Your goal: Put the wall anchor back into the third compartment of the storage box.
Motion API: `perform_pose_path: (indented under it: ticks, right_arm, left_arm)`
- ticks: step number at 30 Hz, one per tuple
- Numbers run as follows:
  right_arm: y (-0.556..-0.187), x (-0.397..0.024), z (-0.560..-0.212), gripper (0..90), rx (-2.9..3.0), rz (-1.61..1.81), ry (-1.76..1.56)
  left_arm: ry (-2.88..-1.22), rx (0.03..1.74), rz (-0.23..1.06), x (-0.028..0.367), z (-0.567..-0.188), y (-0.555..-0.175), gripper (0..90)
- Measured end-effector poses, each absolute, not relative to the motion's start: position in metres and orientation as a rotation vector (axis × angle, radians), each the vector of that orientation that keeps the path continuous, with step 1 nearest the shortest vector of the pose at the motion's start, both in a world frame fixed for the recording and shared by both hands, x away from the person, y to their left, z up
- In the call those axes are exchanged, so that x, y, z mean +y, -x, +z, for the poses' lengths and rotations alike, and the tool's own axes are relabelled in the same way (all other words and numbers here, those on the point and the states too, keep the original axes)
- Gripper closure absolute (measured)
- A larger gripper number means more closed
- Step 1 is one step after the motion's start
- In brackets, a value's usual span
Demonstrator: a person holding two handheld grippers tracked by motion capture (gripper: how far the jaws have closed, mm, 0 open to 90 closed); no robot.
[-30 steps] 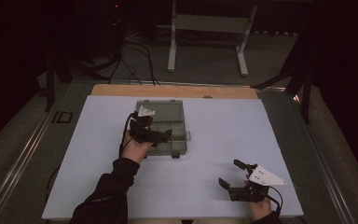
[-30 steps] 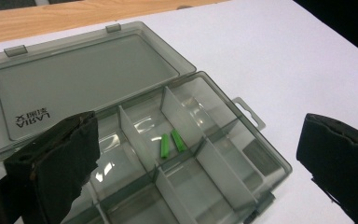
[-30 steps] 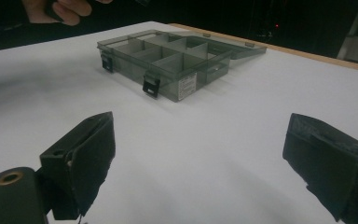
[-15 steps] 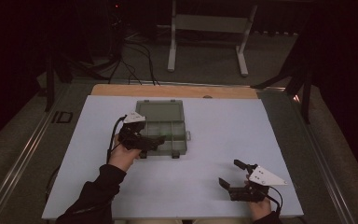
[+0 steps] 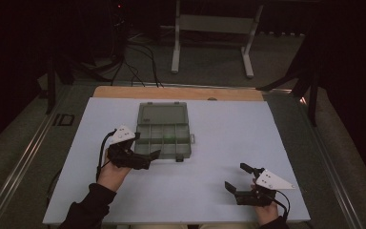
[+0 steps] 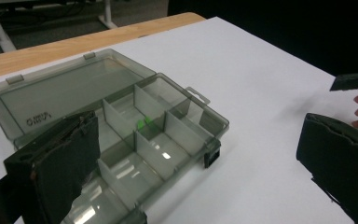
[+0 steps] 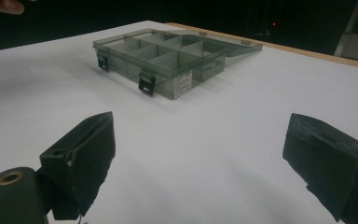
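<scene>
The landmark here is the grey organizer box, which lies open on the white desk with its clear lid folded flat on the far side, toward the wooden strip along the desk's far edge.

Left of the box, the person's left hand holds the left gripper at the box's near left corner. Its jaws are spread wide and pinch nothing; in the left gripper view one jaw sits over the near left compartments while the other hangs out past the box's right side, above bare desk. Whether a jaw touches the box wall I cannot tell.

Inside the box, grey dividers split the tray into compartments, and a small green spot shows in a middle one. Two dark latches hang on the near wall, beside a small white label.

Well to the right of the box and nearer the person, the right gripper rests low over the desk in the right hand, pointing back toward the box. Its jaws also stand wide apart, empty, with only white desk between them.
</scene>
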State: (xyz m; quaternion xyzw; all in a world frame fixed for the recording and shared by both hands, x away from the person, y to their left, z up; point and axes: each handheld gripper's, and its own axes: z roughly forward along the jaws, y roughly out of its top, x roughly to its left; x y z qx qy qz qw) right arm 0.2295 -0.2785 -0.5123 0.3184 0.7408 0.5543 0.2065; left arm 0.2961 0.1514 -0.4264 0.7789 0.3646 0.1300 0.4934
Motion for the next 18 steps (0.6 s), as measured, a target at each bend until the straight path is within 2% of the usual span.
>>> perform_pose_path:
  ticks: [18]
  right_arm:
    - [-0.227,-0.276,-0.51,9.5,2.064,1.532,-0.872]
  left_arm:
    - [-1.843,0.842,0.335,0.183,-0.458,-0.243,0.0]
